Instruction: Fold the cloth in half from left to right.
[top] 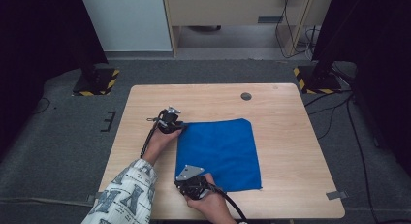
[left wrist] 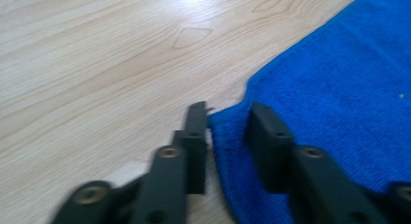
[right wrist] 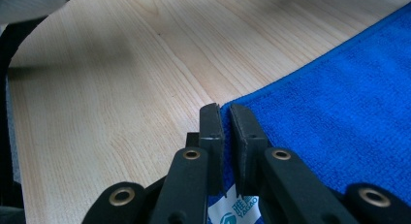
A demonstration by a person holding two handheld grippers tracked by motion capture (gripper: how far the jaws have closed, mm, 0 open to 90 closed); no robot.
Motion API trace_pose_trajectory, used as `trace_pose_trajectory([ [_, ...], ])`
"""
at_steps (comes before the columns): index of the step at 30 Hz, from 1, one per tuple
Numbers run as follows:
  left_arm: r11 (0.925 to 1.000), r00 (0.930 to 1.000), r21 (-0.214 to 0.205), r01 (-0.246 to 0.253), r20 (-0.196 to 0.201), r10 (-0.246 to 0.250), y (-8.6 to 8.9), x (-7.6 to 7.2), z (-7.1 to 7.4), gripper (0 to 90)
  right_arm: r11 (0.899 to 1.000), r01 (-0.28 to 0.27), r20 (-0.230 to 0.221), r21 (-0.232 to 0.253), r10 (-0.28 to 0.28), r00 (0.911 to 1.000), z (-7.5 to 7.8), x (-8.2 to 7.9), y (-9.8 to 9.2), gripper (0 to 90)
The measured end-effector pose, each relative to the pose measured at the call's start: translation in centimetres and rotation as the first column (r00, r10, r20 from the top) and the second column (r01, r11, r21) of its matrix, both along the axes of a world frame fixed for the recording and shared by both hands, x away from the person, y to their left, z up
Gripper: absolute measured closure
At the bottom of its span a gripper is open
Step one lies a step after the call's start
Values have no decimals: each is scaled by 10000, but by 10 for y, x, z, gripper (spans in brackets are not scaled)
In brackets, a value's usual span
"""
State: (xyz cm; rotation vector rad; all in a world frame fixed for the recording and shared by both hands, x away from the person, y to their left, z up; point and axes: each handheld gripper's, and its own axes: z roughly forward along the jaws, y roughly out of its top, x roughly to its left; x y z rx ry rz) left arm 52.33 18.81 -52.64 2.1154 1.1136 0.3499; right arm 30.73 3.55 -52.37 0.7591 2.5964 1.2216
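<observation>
A blue cloth (top: 218,153) lies flat on the wooden table (top: 286,136). My left gripper (top: 183,128) is at the cloth's far left corner. In the left gripper view that corner of the cloth (left wrist: 339,88) sits between the jaws of my left gripper (left wrist: 227,115), and a clear gap separates them. My right gripper (top: 183,179) is at the near left corner. In the right gripper view my right gripper (right wrist: 224,110) is shut on the edge of the cloth (right wrist: 339,112), with a white label (right wrist: 232,209) showing just below the jaws.
A dark round spot (top: 246,96) marks the table near its far edge. Bare wood lies left and right of the cloth. Two stands with yellow-black bases (top: 97,81) (top: 315,78) flank the table's far corners, and cables run over the floor at right.
</observation>
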Motion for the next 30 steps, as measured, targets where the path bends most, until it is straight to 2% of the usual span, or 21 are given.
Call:
trace_pose_trajectory([
  [3, 9996, 9998, -255, -101, -192, 96, 0, 0, 0, 850, 10000, 21, 53, 38, -21, 10000, 2, 1, -1, 847],
  [10, 9974, 9994, -627, -341, 31, 344, 3, -3, 12, 852, 9999, 91, 203, 46, -92, 9998, 3, -1, 5, 856],
  [12, 9970, 9991, -643, -426, 10, 427, 6, -3, 15, 853, 9997, 208, 398, -93, -204, 9990, 3, -2, 9, 860],
  [16, 9935, 9982, -968, -598, -83, 593, 11, -4, 21, 858, 9996, 285, 607, -81, -279, 9978, 8, -4, 13, 862],
  [22, 9929, 9983, -1037, -582, -15, 583, 16, -7, 28, 858, 9985, 550, 958, -1, -548, 9939, 17, -7, 18, 862],
  [24, 9938, 9985, -962, -553, -76, 548, 19, -8, 29, 858, 9980, 637, 1008, 45, -638, 9929, 19, -8, 20, 863],
  [26, 9961, 9986, -708, -520, -6, 521, 23, -9, 32, 859, 9980, 633, 1095, -38, -625, 9920, 20, -9, 24, 864],
  [30, 9954, 9972, -622, -733, 115, 741, 36, -11, 38, 862, 9983, 574, 1071, 93, -581, 9925, 23, -9, 36, 864],
])
